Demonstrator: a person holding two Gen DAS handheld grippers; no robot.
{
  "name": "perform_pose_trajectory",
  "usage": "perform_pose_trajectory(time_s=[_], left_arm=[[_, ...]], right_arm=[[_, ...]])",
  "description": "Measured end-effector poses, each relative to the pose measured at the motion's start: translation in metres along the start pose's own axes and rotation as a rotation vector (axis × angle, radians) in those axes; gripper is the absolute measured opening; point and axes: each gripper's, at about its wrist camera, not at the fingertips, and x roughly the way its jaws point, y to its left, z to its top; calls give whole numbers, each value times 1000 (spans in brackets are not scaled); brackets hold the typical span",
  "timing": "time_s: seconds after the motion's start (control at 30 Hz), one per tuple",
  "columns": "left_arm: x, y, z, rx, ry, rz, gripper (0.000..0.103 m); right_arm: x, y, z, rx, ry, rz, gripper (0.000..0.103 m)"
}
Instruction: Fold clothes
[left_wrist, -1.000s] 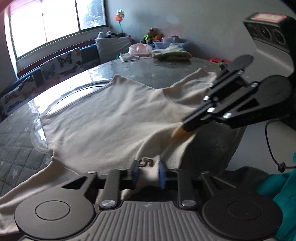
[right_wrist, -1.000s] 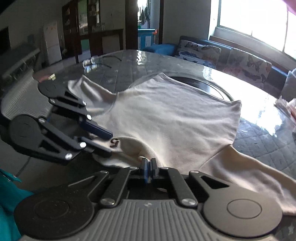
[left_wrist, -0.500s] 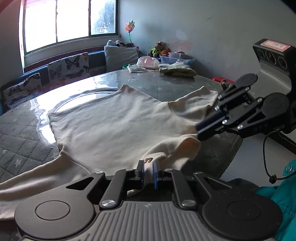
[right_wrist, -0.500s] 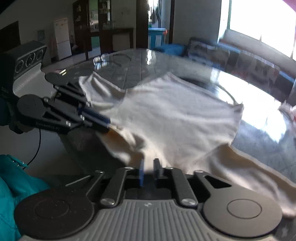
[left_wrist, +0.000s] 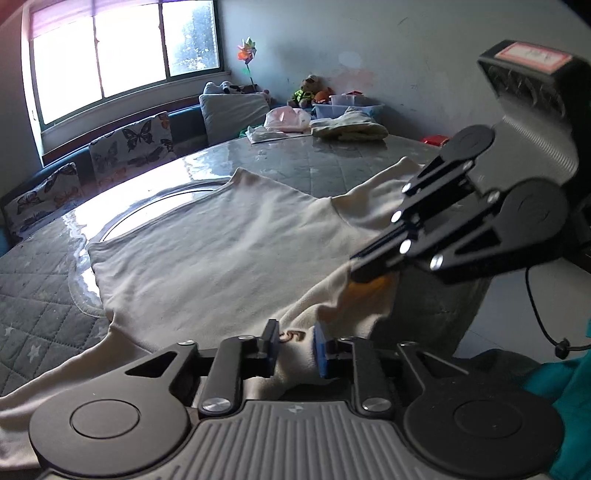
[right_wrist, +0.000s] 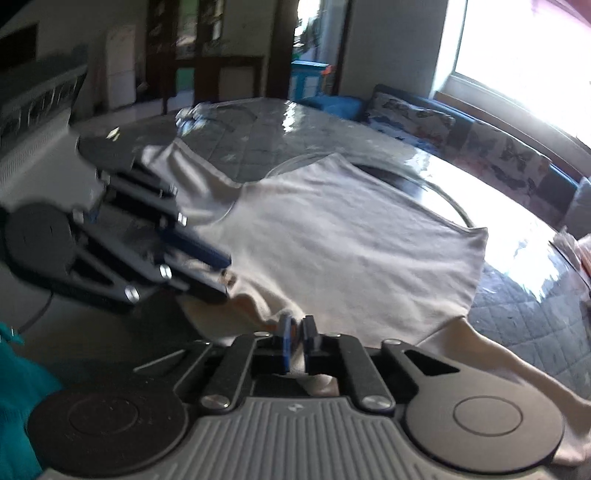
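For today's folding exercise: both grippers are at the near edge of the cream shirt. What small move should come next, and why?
Probably close the left gripper on the hem: its jaws stand open around the cream shirt, while the right gripper already pinches it, so both can then lift.

Cream shirt (left_wrist: 229, 251) on quilted round table (left_wrist: 332, 162)

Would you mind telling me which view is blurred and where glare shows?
Right wrist view: motion blur smears the left hand-held gripper; the window is blown out. Left wrist view: sharp, with glare on the glossy round table beside the cream long-sleeved shirt.
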Motion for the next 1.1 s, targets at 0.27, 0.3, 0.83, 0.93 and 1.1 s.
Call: perform_pose_trajectory(time_s=[0.27, 0.3, 0.83, 0.93, 1.1], left_arm=[[-12, 6, -6, -14, -13, -52, 12], [-10, 6, -8, -14, -1, -58, 12], [3, 26, 23, -86, -33, 1, 17], [15, 20, 17, -83, -4, -14, 17], [24, 13, 4, -84, 27, -24, 20]], right_arm=[[-5, -13, -11, 58, 51, 106, 4], [-5, -14, -12, 65, 58, 121, 5], [12, -21, 4, 90, -5, 90, 8], [12, -18, -1, 92, 2, 96, 10], [13, -14, -10, 96, 15, 105, 11]])
